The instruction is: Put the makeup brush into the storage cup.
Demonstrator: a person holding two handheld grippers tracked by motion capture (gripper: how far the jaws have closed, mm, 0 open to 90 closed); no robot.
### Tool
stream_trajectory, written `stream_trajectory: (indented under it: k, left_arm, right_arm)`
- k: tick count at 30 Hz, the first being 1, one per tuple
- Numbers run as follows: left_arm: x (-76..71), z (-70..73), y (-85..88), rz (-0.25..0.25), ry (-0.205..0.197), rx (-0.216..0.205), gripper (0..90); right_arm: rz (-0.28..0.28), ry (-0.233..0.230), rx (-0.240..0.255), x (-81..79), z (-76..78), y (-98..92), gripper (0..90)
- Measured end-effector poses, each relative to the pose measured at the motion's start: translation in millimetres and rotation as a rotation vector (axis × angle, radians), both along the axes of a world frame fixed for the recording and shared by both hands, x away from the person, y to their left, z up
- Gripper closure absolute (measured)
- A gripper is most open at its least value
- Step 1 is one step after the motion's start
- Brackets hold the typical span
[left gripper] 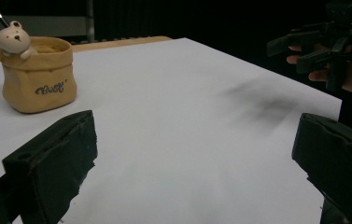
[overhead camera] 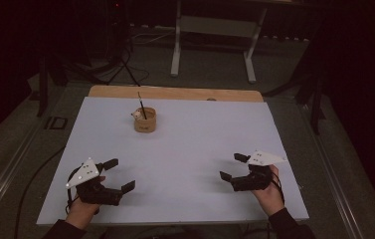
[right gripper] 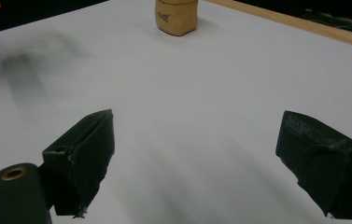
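Two tongs sit nearest the camera at the near edge of the tabletop, the left tongs and the right tongs, one in each of the person's two hands, each with its jaws spread wide apart, gripping nothing, well apart from one another. One tan pot stands upright toward the far side of the tabletop, left of centre, well apart from both tongs. In it are one small bear figure peeking over the rim and one thin dark stick leaning out of the top.
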State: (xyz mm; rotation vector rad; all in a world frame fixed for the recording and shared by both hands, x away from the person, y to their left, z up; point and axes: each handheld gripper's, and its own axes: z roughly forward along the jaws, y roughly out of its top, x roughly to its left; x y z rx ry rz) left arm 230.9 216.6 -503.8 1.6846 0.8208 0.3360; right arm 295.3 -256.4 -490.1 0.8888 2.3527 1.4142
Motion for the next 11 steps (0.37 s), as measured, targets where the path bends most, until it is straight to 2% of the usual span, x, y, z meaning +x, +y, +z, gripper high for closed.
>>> stream_trajectory:
  k: [3,7,11]
  left_arm:
    - [0.4,-0.8,-0.3,-0.002,0.004,-0.002,0.2]
    - [1.8,-3.4,-2.2,-0.011,0.010,0.005,0.2]
    - [1.7,-4.0,-4.1,-0.020,0.013,0.010,0.2]
  right_arm:
    - [-0.013,-0.006,-0.018,1.0,-2.0,-3.1,11.4]
    - [0.000,-0.015,-0.074,3.3,-7.6,-2.5,11.4]
    - [0.003,-0.010,-0.087,5.3,-10.2,-2.3,11.4]
